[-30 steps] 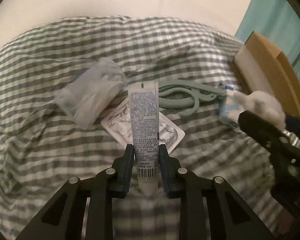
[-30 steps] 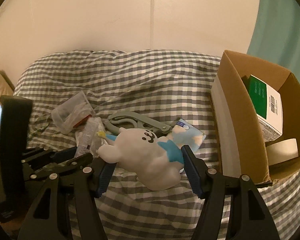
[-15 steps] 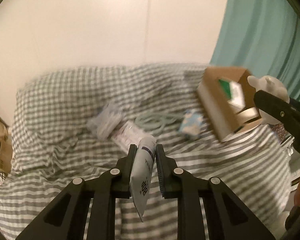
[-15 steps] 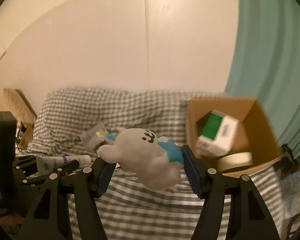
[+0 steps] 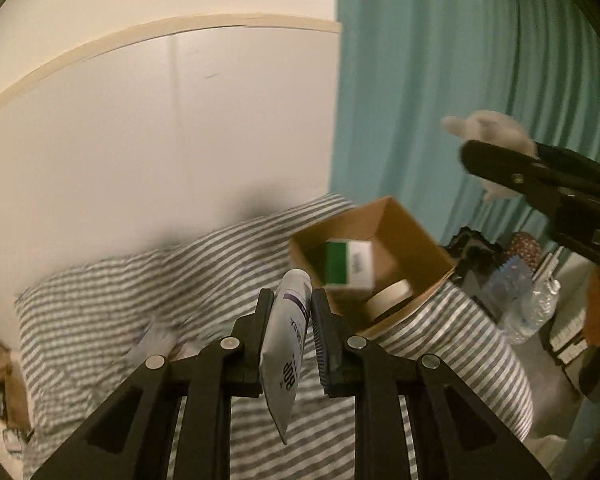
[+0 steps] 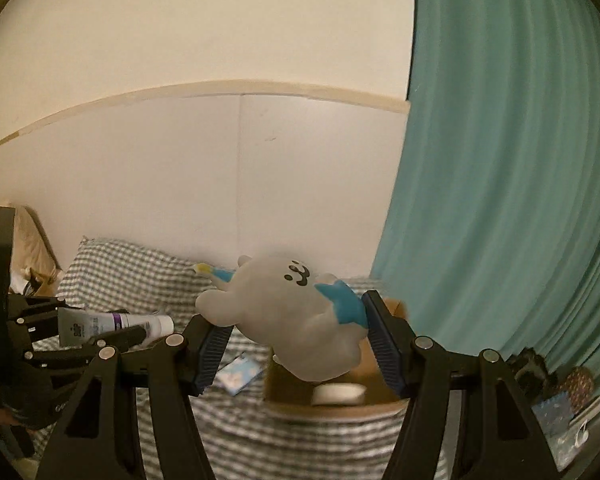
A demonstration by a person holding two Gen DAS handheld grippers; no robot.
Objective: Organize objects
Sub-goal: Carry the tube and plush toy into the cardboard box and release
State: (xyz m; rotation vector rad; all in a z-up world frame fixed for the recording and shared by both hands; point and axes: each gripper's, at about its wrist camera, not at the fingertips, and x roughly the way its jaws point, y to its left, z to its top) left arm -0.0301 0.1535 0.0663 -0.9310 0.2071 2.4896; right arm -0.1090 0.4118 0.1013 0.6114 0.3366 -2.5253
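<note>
While the left tool [image 5: 290, 320] grips a tube [image 5: 286, 344], the right tool [image 6: 296, 336] clamps a plush toy [image 6: 300, 320]

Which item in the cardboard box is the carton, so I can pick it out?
Find the open cardboard box on the striped bed, by the teal curtain. Inside, the carton is the green-and-white rectangular pack; its neighbour, the tape roll, is round and cream.

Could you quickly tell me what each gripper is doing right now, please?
Left gripper: closed on the white tube.
Right gripper: closed on the plush toy.
</note>
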